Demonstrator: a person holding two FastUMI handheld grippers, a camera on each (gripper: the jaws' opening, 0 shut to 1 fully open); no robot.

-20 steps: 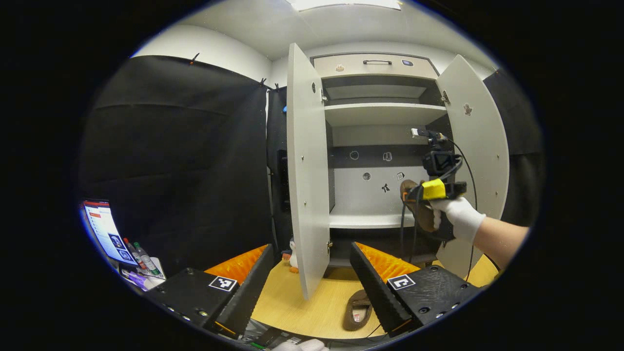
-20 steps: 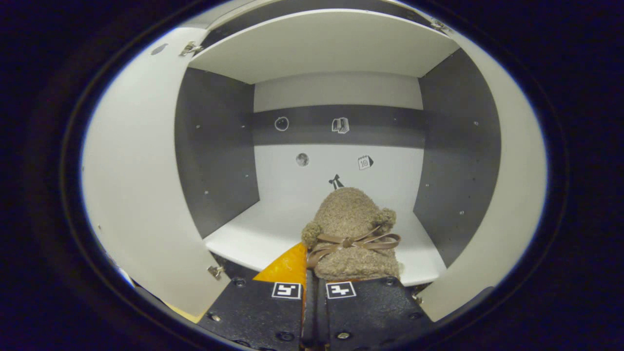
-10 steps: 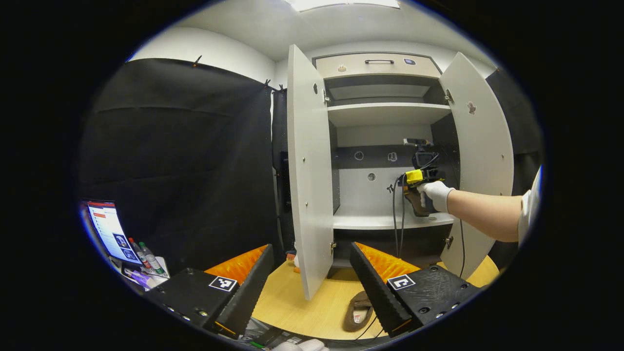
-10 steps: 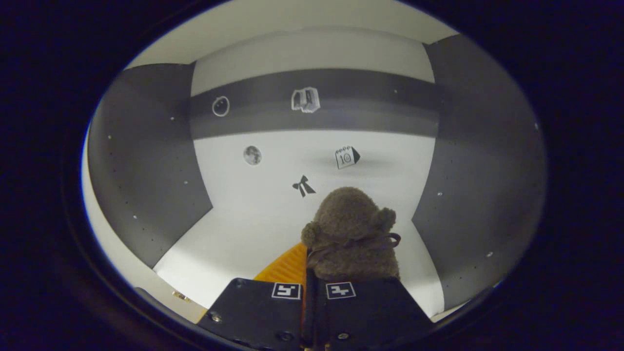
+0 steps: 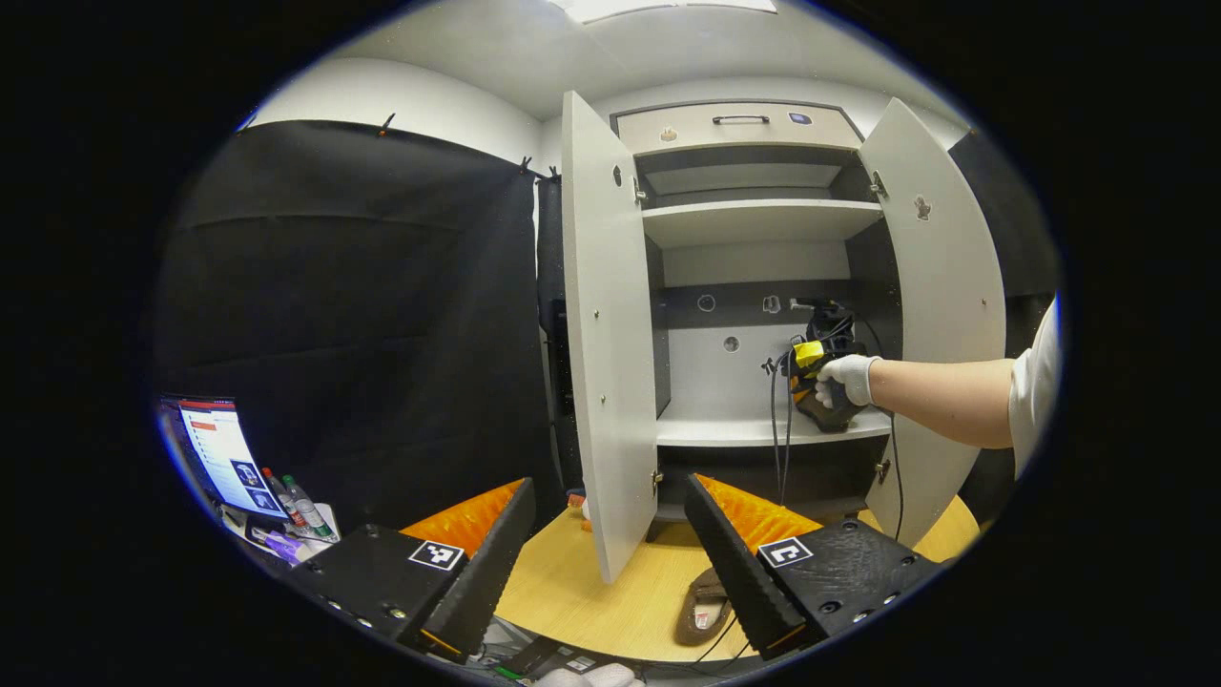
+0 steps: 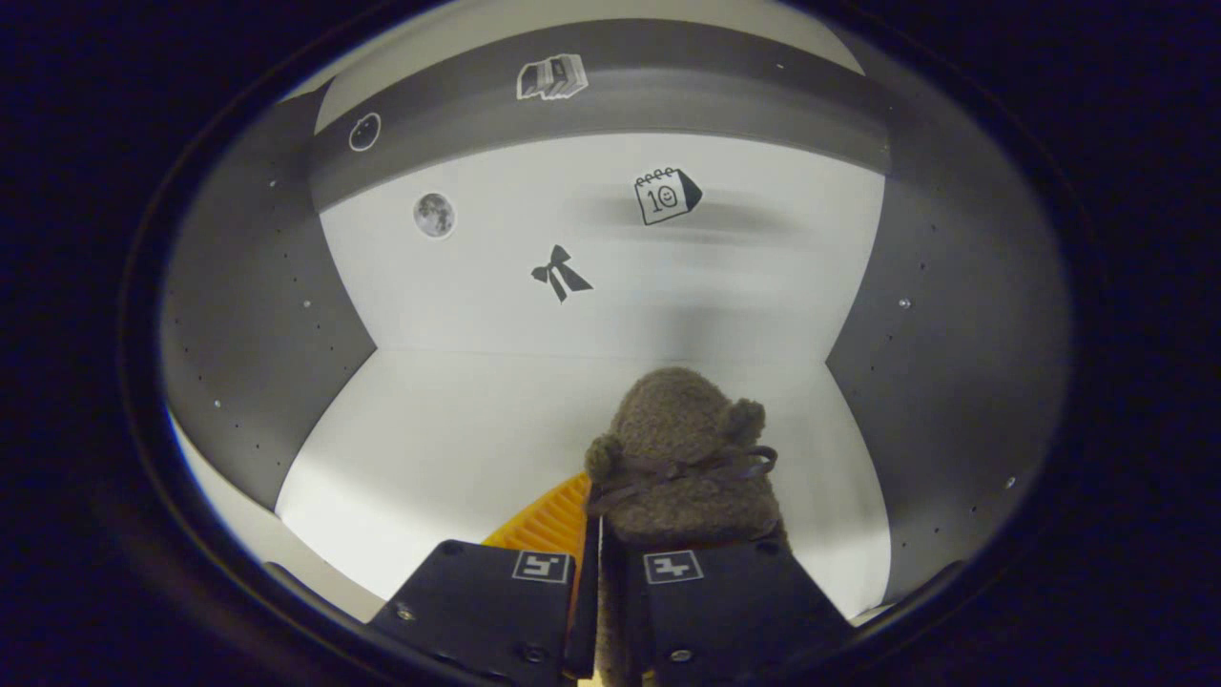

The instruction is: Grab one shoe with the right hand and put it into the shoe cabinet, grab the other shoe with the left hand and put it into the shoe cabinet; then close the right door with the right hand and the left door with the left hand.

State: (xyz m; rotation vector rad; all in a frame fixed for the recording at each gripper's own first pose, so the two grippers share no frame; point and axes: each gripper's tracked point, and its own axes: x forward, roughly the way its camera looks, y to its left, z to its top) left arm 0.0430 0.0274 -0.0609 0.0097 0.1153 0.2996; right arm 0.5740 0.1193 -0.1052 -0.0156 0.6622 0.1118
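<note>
**Right gripper holds a slipper over the cabinet shelf; second slipper lies on the floor**

In the right gripper view, the right gripper (image 6: pixel 599 572) sits at 6 o'clock with its fingers drawn together on the heel end of a fuzzy brown shoe (image 6: pixel 682 458), which points away toward 12 o'clock. A thin bow crosses the top of the shoe. Beneath and beyond it spreads the white shelf (image 6: pixel 448 429) inside the shoe cabinet; whether the sole touches the shelf cannot be told. Farther off, the back panel (image 6: pixel 744 286) carries small stickers, toward 12 o'clock.

In the left gripper view, the left gripper (image 5: pixel 610 563) is at 6 o'clock, its fingers spread wide with nothing between them. Between them, on the wooden floor (image 5: pixel 572 592), the other shoe (image 5: pixel 701 606) lies sole down, partly hidden by the finger on the right side of the view. Beyond, the left door (image 5: pixel 601 334) and right door (image 5: pixel 940 286) of the shoe cabinet (image 5: pixel 754 219) stand open. At 3 o'clock a gloved hand (image 5: pixel 844 377) reaches into the cabinet.
</note>
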